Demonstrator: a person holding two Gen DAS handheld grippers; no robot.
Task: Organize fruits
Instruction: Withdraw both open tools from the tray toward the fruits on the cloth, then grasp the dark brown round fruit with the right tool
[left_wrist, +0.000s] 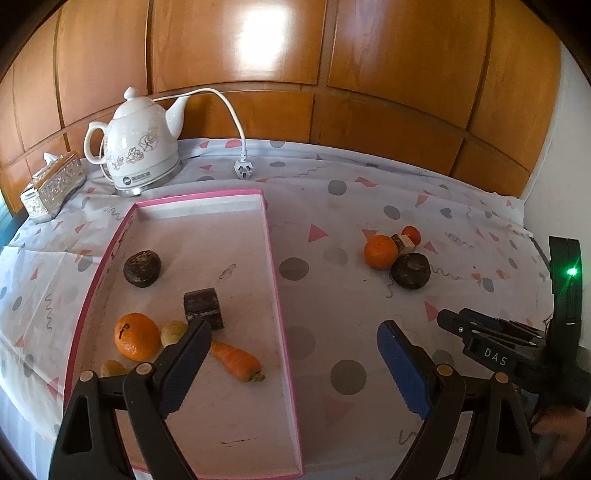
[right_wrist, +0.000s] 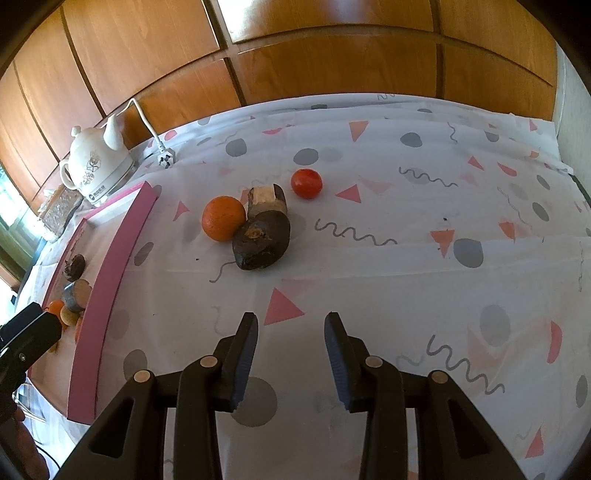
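About half looked sorted: an orange, a carrot and dark pieces lay in the pink tray (left_wrist: 280, 295) at lower left. Four pieces, an orange (right_wrist: 223, 218) among them, waited mid-frame on the worktop (right_wrist: 406, 258). The left tool (left_wrist: 293, 363) gaped wide and empty, the right tool (right_wrist: 290, 356) narrower, empty too.

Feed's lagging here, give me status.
Left gripper and right gripper open, empty. Four items still outside the pink tray, orange nearest it. Path clear.

Some fruits (left_wrist: 136, 336) in tray (left_wrist: 275, 266), others (right_wrist: 223, 218) outside
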